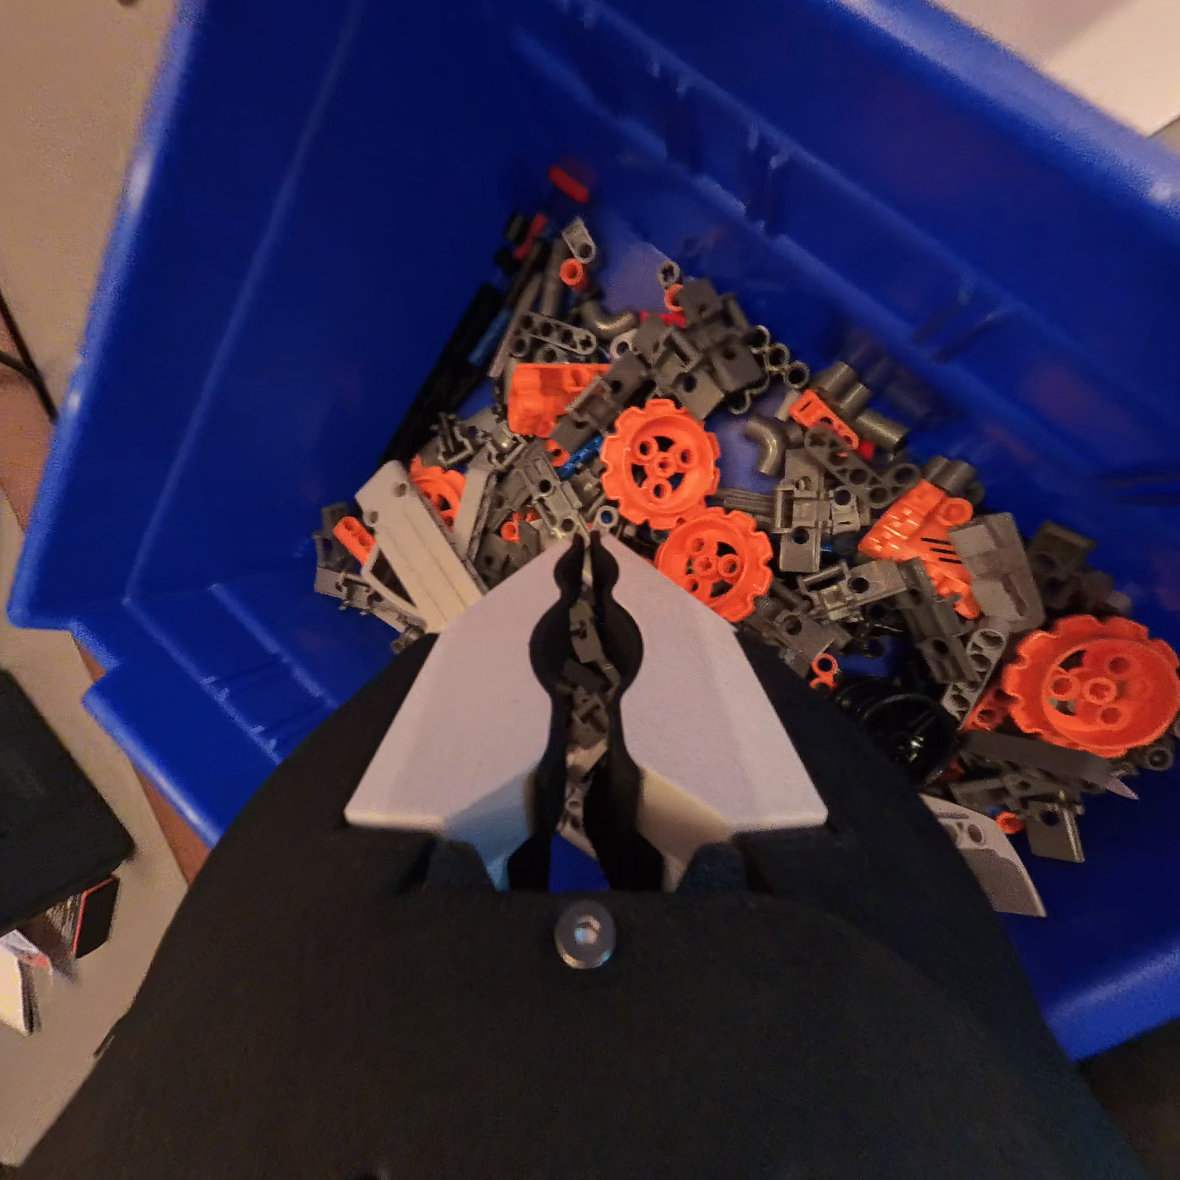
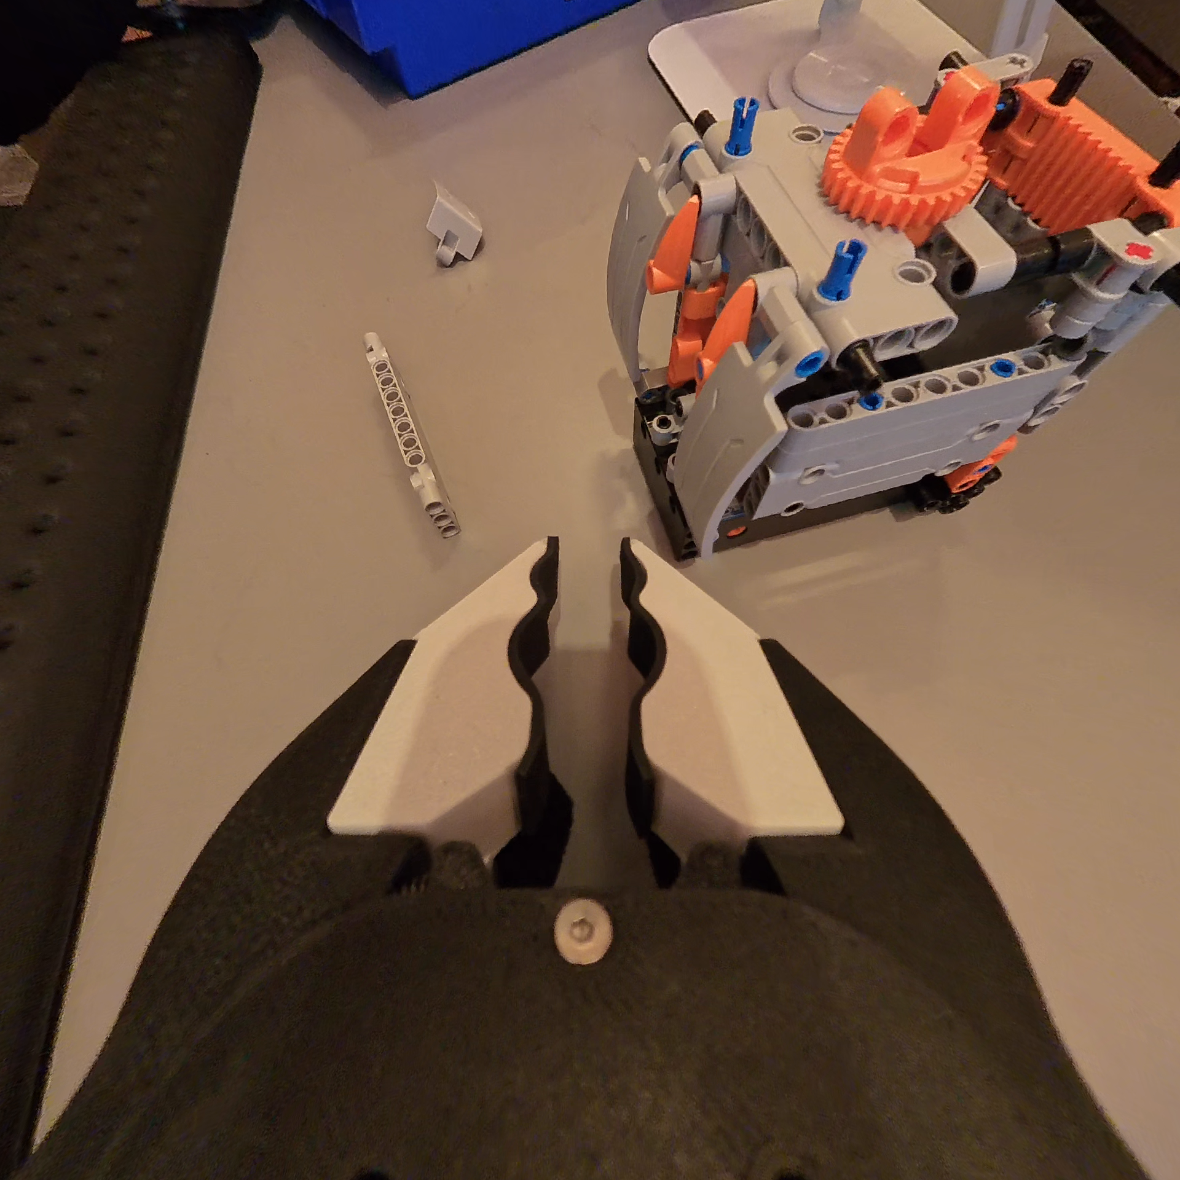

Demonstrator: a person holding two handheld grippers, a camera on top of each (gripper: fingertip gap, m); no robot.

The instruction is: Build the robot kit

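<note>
My left gripper (image 1: 587, 544) hangs over a blue plastic bin (image 1: 268, 357) that holds a pile of dark grey and orange building-toy parts. Its fingertips are closed together just above the pile, beside two orange toothed wheels (image 1: 661, 464) and a light grey panel (image 1: 415, 543). I cannot tell whether a small part is pinched at the tips. My right gripper (image 2: 589, 555) is open and empty, low over the grey table (image 2: 319, 638). A partly built grey, orange and black model (image 2: 849, 357) stands ahead to its right. A long light grey beam (image 2: 412, 434) lies ahead to its left.
A small light grey connector (image 2: 454, 225) lies beyond the beam. A white tray (image 2: 715, 51) sits behind the model, and a corner of the blue bin (image 2: 460, 38) shows at the top. A black dotted mat (image 2: 96, 383) runs along the table's left edge. The tips of one gripper are about 50 cm away from the tips of the other.
</note>
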